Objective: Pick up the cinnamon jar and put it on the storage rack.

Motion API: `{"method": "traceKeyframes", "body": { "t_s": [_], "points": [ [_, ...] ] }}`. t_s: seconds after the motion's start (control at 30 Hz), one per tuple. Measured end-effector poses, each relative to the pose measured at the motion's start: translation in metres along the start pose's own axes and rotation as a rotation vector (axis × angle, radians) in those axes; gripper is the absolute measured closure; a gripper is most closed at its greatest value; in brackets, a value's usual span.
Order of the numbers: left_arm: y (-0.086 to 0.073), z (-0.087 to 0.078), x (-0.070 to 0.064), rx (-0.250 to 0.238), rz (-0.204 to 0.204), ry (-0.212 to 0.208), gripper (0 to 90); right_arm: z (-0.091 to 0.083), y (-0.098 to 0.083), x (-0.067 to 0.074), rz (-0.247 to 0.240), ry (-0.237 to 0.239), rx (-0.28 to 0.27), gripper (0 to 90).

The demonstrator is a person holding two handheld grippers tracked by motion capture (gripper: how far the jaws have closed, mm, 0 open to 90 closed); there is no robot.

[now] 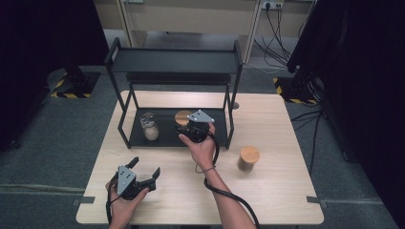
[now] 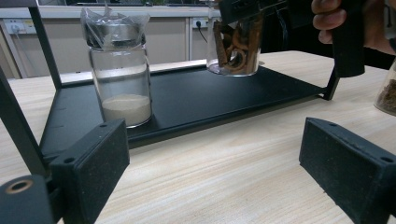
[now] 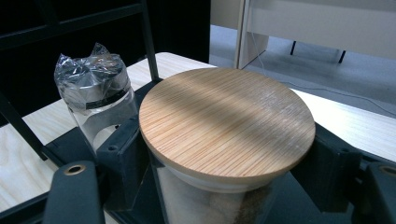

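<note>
A glass jar of brown sticks (image 2: 236, 44) with a round wooden lid (image 3: 226, 119) stands at the middle of the black rack's lower shelf (image 1: 167, 136). My right gripper (image 1: 189, 126) is shut on this jar just under the lid, one jaw on each side, with a hand behind it. Its base looks level with the shelf. To its left stands a plastic-wrapped jar of white powder (image 1: 150, 127) (image 2: 121, 79) (image 3: 93, 93). My left gripper (image 1: 145, 167) (image 2: 219, 172) rests open near the table's front left, with nothing between its pads (image 2: 93, 163).
A second wooden-lidded jar (image 1: 248, 159) with brown contents stands on the table to the right of the rack, also at the edge (image 2: 387, 93). The rack's upper shelf (image 1: 174, 61) and its posts (image 1: 231, 119) close in the space around the jars. Cables trail from both grippers.
</note>
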State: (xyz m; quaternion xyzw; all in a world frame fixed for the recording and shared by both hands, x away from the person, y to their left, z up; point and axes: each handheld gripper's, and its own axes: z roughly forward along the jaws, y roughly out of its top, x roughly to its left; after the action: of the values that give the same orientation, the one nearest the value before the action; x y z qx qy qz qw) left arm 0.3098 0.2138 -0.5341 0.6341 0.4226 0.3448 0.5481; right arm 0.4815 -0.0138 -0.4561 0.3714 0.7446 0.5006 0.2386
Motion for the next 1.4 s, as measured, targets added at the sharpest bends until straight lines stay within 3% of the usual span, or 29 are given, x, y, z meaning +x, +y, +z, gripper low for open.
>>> {"method": "traceKeyframes", "body": {
  "t_s": [0.43, 1.4],
  "points": [
    [0.0, 0.0, 0.0, 0.001, 0.003, -0.002, 7.9, 0.011, 0.003, 0.006, 0.01, 0.014, 0.002, 26.3],
    [0.0, 0.0, 0.0, -0.002, 0.004, -0.006, 7.9, 0.035, 0.007, 0.008, -0.009, -0.011, 0.032, 26.3]
  ]
}}
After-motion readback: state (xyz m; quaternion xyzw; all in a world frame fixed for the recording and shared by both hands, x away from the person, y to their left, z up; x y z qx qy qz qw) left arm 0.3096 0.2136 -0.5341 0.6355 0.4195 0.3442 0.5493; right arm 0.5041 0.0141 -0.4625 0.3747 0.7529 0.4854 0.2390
